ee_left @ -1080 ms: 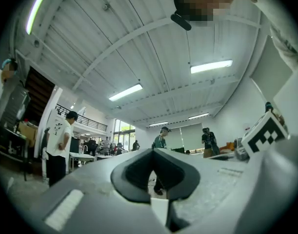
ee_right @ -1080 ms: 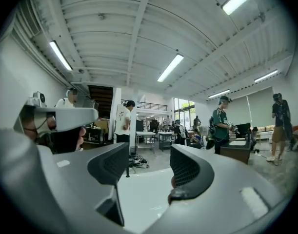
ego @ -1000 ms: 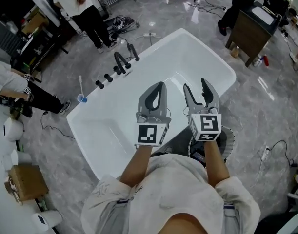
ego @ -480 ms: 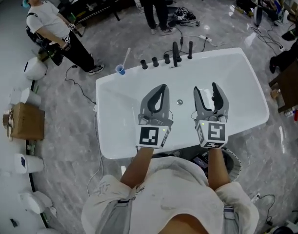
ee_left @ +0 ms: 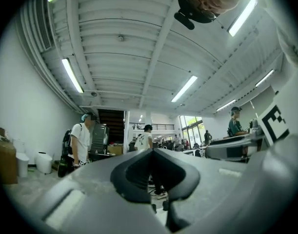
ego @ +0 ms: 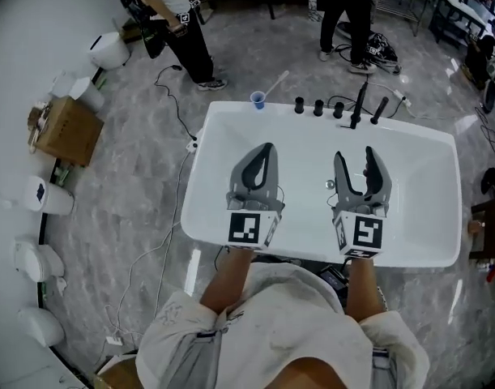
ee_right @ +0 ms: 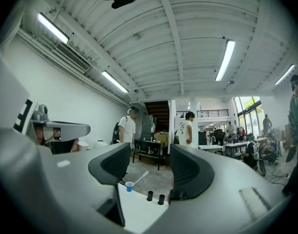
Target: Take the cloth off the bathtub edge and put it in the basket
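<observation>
Bathtub (ego: 304, 225) sits white and broad under both claws, with a small metal drain (ego: 330, 184) in its basin. On the far rim stands a blue cup (ego: 258, 99) with a pale stick leaning out of it. Just beside the cup is a row of black taps (ego: 338, 109). A cardboard box (ego: 65, 128) rests on the grey floor well to the tub's left; its inside cannot be seen. Between the person's forearms, just below the near rim, lies something dark (ego: 338, 275), too hidden to tell whether it is the basket.

Left gripper (ego: 265, 147) hangs over the basin with its jaws pressed together and nothing between them. Right gripper (ego: 355, 154) hangs beside it, also over the basin, its jaws standing apart around bare air. Its own view looks through the gap at the blue cup and two of the taps on the far rim. Cloth cannot be made out on any edge of the tub, so its place relative to either claw cannot be told.
</observation>
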`<action>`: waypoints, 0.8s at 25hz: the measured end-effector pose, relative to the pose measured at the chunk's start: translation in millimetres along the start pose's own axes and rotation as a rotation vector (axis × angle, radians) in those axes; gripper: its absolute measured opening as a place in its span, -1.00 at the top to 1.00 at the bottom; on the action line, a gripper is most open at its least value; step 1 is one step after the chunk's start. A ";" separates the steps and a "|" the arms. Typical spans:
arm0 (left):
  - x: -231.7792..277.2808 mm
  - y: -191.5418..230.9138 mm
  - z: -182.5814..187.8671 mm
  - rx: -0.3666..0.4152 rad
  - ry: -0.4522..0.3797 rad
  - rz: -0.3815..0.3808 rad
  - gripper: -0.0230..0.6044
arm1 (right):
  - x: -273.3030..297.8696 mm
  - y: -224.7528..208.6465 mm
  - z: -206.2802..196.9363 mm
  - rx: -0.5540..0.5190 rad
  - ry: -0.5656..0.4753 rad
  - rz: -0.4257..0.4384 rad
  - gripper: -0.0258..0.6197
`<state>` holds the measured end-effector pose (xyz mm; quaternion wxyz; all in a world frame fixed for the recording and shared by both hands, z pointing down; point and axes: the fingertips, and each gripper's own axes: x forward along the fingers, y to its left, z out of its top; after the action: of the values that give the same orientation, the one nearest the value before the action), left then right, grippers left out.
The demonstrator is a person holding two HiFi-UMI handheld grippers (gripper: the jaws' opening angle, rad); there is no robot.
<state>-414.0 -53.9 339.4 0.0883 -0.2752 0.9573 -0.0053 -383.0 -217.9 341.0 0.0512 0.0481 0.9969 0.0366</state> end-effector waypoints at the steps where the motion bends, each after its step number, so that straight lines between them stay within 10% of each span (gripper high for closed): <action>1: -2.6 8.5 0.2 0.000 0.002 0.017 0.93 | 3.4 5.2 0.7 0.002 0.000 0.010 0.13; 10: -12.1 35.5 3.0 0.021 -0.006 0.081 0.93 | 13.4 19.7 -2.3 -0.003 0.011 0.055 0.21; 20: -15.4 26.7 5.4 0.019 0.001 0.076 0.93 | 8.3 15.4 -14.6 -0.045 0.068 0.021 0.88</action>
<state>-414.3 -23.0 335.1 0.0908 -0.2379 0.9670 -0.0113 -391.4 -202.8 355.9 0.0182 0.0559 0.9964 0.0609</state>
